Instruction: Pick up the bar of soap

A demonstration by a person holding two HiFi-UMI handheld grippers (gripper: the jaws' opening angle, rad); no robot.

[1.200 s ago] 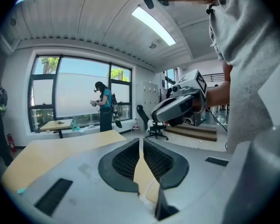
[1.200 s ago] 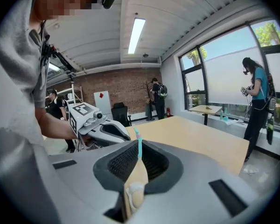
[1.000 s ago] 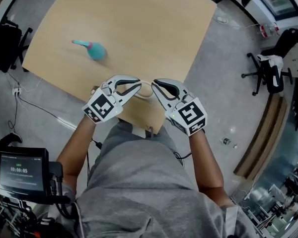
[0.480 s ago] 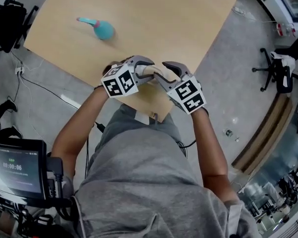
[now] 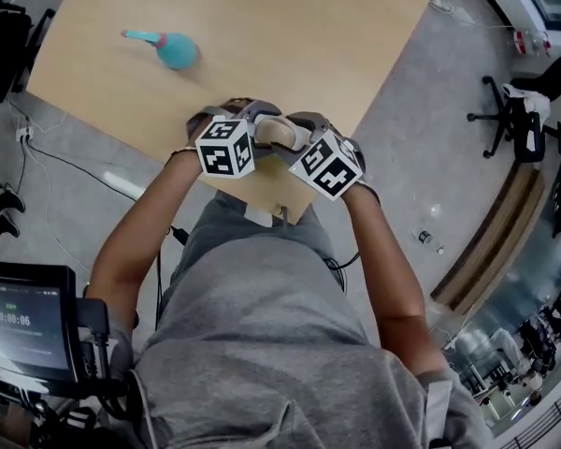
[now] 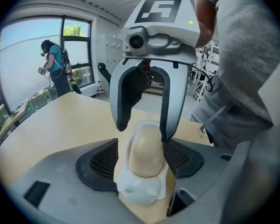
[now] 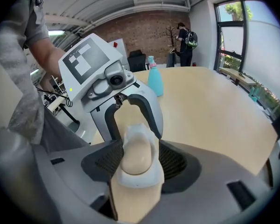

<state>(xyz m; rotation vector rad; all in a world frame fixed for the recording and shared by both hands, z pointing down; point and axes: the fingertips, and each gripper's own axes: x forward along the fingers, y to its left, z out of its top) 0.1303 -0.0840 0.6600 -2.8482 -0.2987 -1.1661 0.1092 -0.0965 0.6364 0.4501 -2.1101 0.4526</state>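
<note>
A cream bar of soap (image 5: pixel 273 131) lies in a white dish (image 6: pixel 137 190) at the near corner of the wooden table (image 5: pixel 309 45). My left gripper (image 5: pixel 251 124) and right gripper (image 5: pixel 301 134) face each other over it. Both pairs of jaws have just been opening and now stand wide, with the soap (image 6: pixel 144 150) and dish between them. In the left gripper view, my pads (image 6: pixel 98 164) flank the dish without pressing on it, and the right gripper's jaws straddle the far end. The right gripper view shows the same soap (image 7: pixel 136 155) between its pads (image 7: pixel 170 162).
A teal squeeze bulb (image 5: pixel 173 50) lies on the table's left part and shows upright-looking behind the left gripper (image 7: pixel 155 80). An office chair (image 5: pixel 519 110) stands on the floor at the right. A screen (image 5: pixel 23 321) sits at lower left. People stand far off (image 6: pixel 53 66).
Both grippers have come down and closer together around the soap at the table's near corner. Their jaws, nearly shut a second ago, now stand wide.
</note>
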